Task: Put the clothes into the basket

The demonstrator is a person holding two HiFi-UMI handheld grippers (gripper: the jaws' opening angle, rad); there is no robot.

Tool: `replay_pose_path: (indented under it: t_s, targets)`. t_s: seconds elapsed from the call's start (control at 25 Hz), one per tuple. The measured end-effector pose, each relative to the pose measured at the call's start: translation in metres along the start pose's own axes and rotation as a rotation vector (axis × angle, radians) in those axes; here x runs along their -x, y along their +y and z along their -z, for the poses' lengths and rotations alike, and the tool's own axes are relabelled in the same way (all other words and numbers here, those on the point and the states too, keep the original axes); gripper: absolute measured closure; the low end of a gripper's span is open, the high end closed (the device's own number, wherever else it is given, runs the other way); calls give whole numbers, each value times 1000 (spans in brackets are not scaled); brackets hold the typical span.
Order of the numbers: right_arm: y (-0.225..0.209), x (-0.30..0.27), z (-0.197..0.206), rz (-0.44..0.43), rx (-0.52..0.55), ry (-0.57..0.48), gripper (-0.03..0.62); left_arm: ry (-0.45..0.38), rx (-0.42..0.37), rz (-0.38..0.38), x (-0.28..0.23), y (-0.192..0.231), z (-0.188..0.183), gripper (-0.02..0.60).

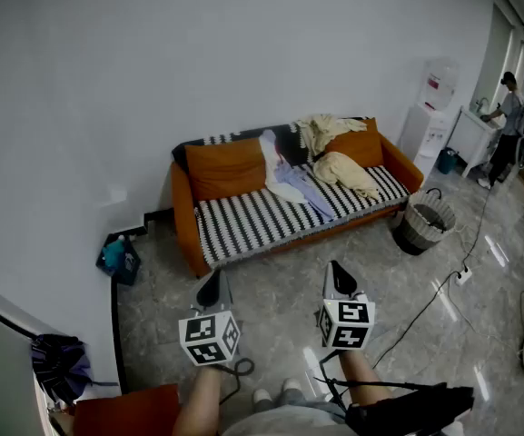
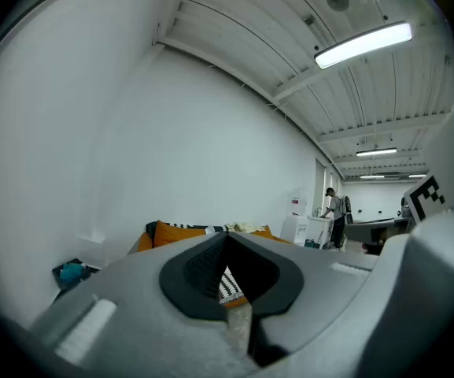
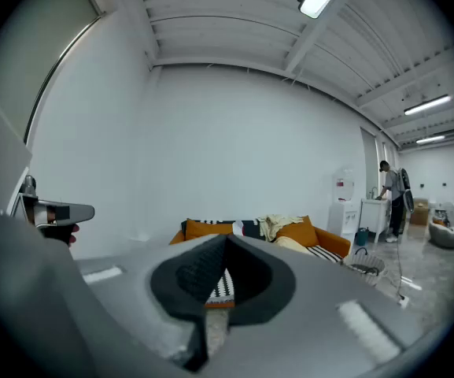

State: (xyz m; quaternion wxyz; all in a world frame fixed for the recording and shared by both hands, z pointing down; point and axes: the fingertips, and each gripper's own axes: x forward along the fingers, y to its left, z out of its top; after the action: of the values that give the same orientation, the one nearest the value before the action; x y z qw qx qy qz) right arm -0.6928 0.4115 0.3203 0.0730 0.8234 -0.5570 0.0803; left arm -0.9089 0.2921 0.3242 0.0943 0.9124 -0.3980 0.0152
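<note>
Two grippers, the left gripper point(image 1: 212, 287) and the right gripper point(image 1: 336, 276), sit at lower centre of the head view, each with its jaws pressed together on nothing. Only the gripper views show the ribbed ceiling point(image 3: 211, 14) and its strip light point(image 2: 364, 44). From above we count what look like three garments point(image 1: 291, 184) lying on one orange sofa point(image 1: 243, 221), two orange cushions point(image 1: 227, 166), and one woven basket point(image 1: 413, 234) standing on the grey tiled floor point(image 1: 280, 284) just right of the sofa.
</note>
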Motion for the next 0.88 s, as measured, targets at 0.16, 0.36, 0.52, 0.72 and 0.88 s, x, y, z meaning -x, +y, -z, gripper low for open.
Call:
replay_pose_path:
  t_s: [0.16,0.36,0.52,0.72,0.88]
  targets:
    - [4,-6,-2,-3,13,-2,592,-4,-11,4,-2,3,-4,578]
    - [8,-7,-3,-4,8,-8,592,2,-8,19,-3,7,-2,580]
    - [4,-10,-1,0,-42,-18,592,2,-15,28,-7,8,-1,578]
    - [-5,-12,9,30,-56,10,592,9,-20,52,-17,5,2,578]
    - [-22,-24,16,58,-55,26,592,31,-36,67,-35,0,9,580]
